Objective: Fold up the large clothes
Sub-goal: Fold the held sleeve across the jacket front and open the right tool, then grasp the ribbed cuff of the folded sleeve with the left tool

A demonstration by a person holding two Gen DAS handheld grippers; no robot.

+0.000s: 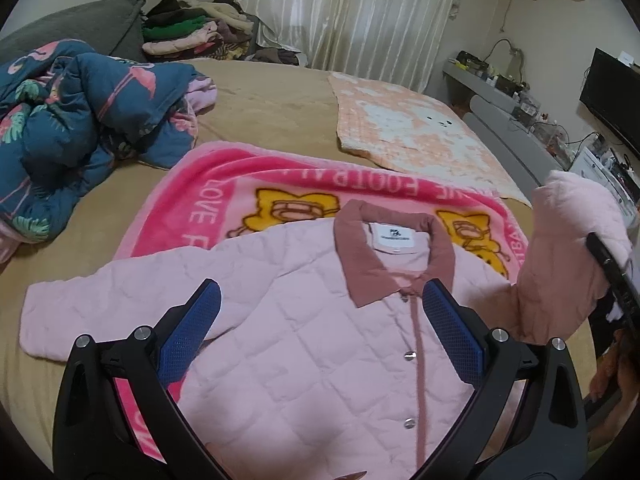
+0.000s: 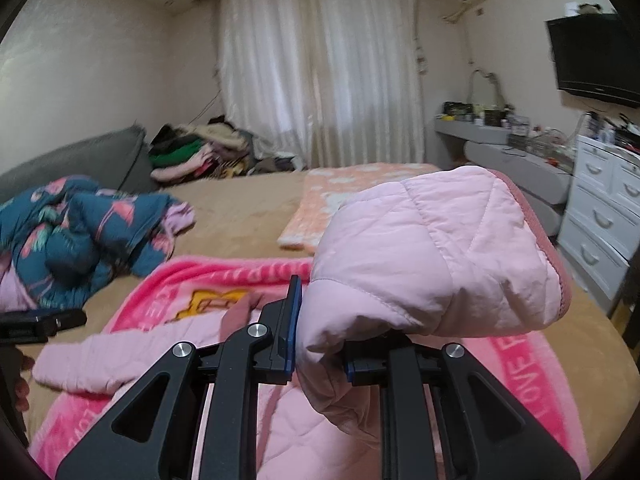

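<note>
Blue pads (image 1: 452, 330) of my left gripper (image 1: 320, 332) stand wide apart and empty, poised over the chest of the pink quilted jacket (image 1: 320, 340). It lies front up, buttoned, on the pink blanket (image 1: 240, 184) spread over the bed (image 1: 260, 100), collar (image 1: 394, 258) toward the far side. One sleeve (image 1: 100, 312) lies flat, stretched outward.

My right gripper (image 2: 320, 344) is clenched on the other sleeve (image 2: 432, 256), its cuff bunched up over the fingers and lifted clear of the blanket.

Judgement: the step in hand is folding this raised sleeve across the chest. To do it well I should:
- carry the cuff over the button line, low and level, so the body does not drag;
- bring the left gripper down near the shoulder seam as an anchor, since it holds nothing now;
- lay the sleeve flat and straight before releasing, as the padding looks springy and may roll back;
- keep the collar square.

Risk: the bunched cuff hides the right fingertips, so I cannot confirm how much fabric is caught.
</note>
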